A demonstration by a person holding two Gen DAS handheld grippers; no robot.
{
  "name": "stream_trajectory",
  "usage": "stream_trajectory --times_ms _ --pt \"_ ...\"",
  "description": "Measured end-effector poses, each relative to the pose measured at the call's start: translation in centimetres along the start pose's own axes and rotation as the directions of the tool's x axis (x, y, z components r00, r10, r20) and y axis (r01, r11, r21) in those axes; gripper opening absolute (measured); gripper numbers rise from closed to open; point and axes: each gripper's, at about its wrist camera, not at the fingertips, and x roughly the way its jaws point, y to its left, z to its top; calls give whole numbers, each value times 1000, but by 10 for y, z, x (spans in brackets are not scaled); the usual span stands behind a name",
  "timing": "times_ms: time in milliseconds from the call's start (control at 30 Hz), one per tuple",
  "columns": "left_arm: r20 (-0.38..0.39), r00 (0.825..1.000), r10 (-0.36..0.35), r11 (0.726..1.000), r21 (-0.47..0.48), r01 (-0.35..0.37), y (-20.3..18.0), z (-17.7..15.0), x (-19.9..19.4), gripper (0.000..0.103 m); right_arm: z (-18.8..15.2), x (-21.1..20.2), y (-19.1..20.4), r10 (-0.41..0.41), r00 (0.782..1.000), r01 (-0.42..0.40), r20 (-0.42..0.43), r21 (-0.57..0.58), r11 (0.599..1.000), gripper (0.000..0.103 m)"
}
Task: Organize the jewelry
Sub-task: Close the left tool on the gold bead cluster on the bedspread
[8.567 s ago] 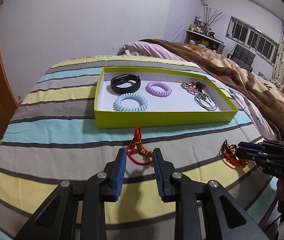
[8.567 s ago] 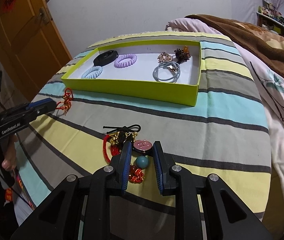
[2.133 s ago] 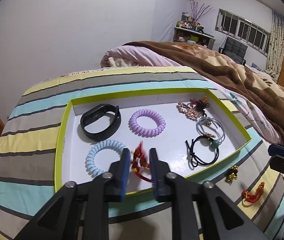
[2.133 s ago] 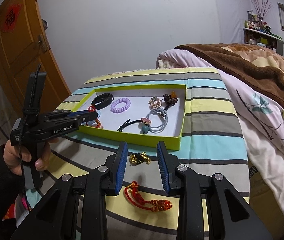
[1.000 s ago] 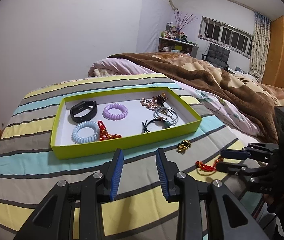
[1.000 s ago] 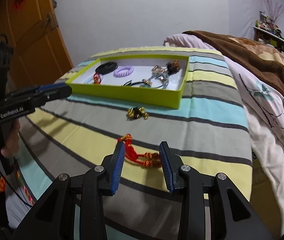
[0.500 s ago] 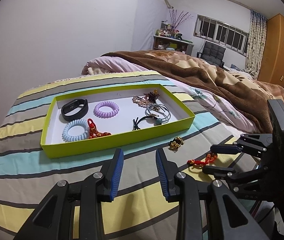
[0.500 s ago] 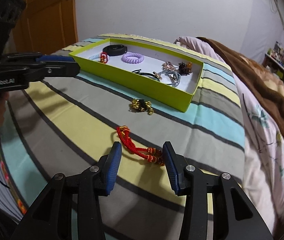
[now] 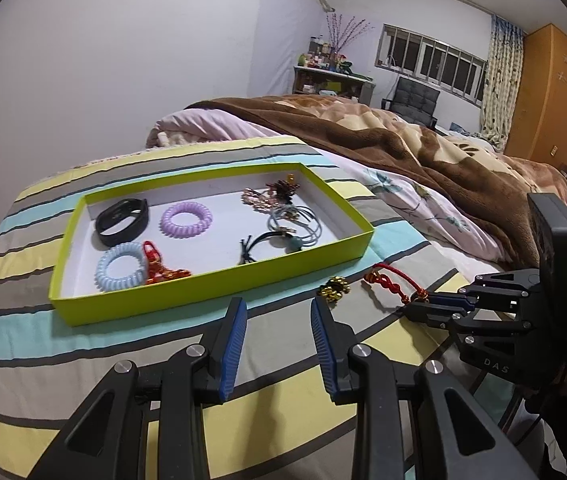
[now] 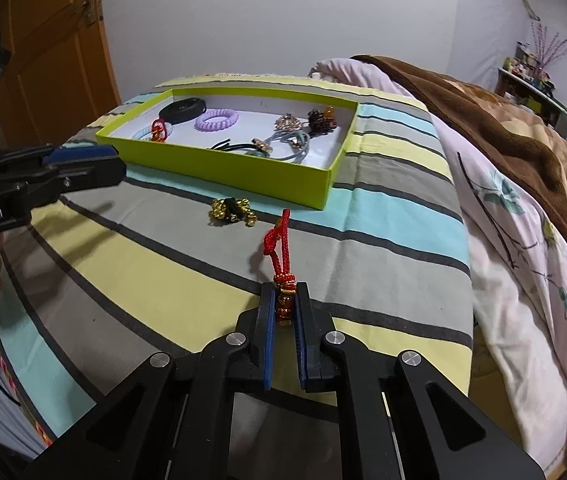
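A lime green tray on the striped bed holds a black band, purple coil, blue coil, a red charm and hair ties. My right gripper is shut on the beaded end of a red knotted charm, whose cord stands up from the bed; it also shows in the left wrist view. A gold and black hair tie lies beside it. My left gripper is open and empty, in front of the tray.
A brown blanket and pink floral sheet cover the bed's right side. A wooden door stands at the left. The bed edge drops off close to both grippers.
My right gripper has closed on the red knotted charm and raised its beaded end. My left gripper has stayed open in front of the tray.
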Motion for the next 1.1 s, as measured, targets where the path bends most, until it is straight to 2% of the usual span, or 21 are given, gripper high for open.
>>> stream_trajectory --times_ms 167,467,667,767,800,833,1100 --pt "-29 999 -21 999 34 22 -12 4 17 33 -2 -10 -10 3 1000 -4 26 53 999 9" --pt "-129 991 -46 995 81 56 -32 12 61 33 -8 -14 -24 -1 1000 -2 31 99 995 9" --pt "-176 984 -4 990 139 29 -45 15 77 33 -10 -16 -32 -2 999 -3 37 123 992 9" --pt "-175 984 28 985 172 3 -51 15 80 31 -10 -17 -33 -2 999 -3 41 130 992 9" --pt "-173 984 32 983 181 0 -53 15 80 21 -10 -18 -33 -3 999 -2 42 132 991 9" --pt "-171 985 37 982 188 -4 -54 15 80 17 -10 -18 -33 -4 999 -2 44 136 991 9" --pt "-118 993 24 988 152 -6 -49 13 60 16 -6 -29 -31 -6 998 -5 69 150 989 9"
